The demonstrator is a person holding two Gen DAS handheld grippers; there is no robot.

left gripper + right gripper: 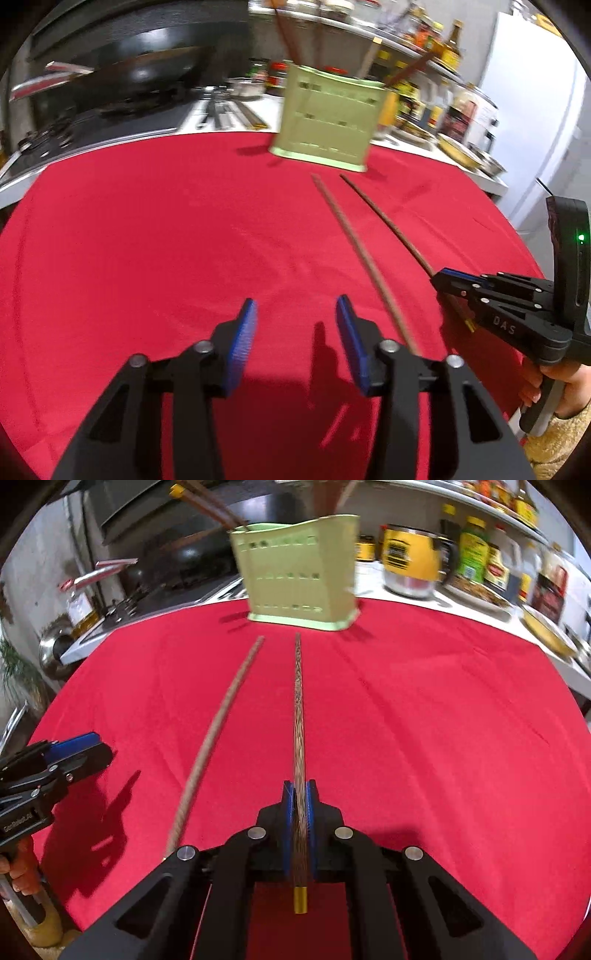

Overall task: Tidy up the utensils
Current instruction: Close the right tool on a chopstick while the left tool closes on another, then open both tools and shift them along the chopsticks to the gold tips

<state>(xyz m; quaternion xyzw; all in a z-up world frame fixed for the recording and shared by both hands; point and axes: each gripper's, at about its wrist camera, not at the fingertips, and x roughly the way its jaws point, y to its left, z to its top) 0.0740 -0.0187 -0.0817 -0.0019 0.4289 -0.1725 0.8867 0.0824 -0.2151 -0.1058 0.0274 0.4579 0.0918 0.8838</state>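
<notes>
We hold the right gripper (300, 794) with its blue-padded fingers (287, 805) closed on a dark patterned chopstick (298, 716). This chopstick passes between the pads and points forward toward the pale green utensil holder (301, 579); its gold-capped end (300, 899) projects behind the pads, toward the camera. From the left wrist view, the same chopstick (384, 221) runs from the right gripper (441, 278) toward the holder (327, 118), its far tip close to the holder's base.

A second chopstick (218, 734) lies loose on the red cloth (443, 738) that covers the surface, just beside the held one and to its left. The two converge slightly toward the holder. In the left wrist view this loose chopstick (358, 254) passes close by the right-hand finger of the left gripper (295, 314); we cannot tell whether they touch.

The left gripper hangs over the cloth (147, 240) with its fingers (245, 325) spread apart and nothing between them.

The utensil holder stands upright at the far edge of the cloth, with several brown sticks (290, 40) already leaning out of its top. Behind it, jars and bottles (476, 550) line the counter shelves, and a dark pan (144, 74) sits on the stove.
</notes>
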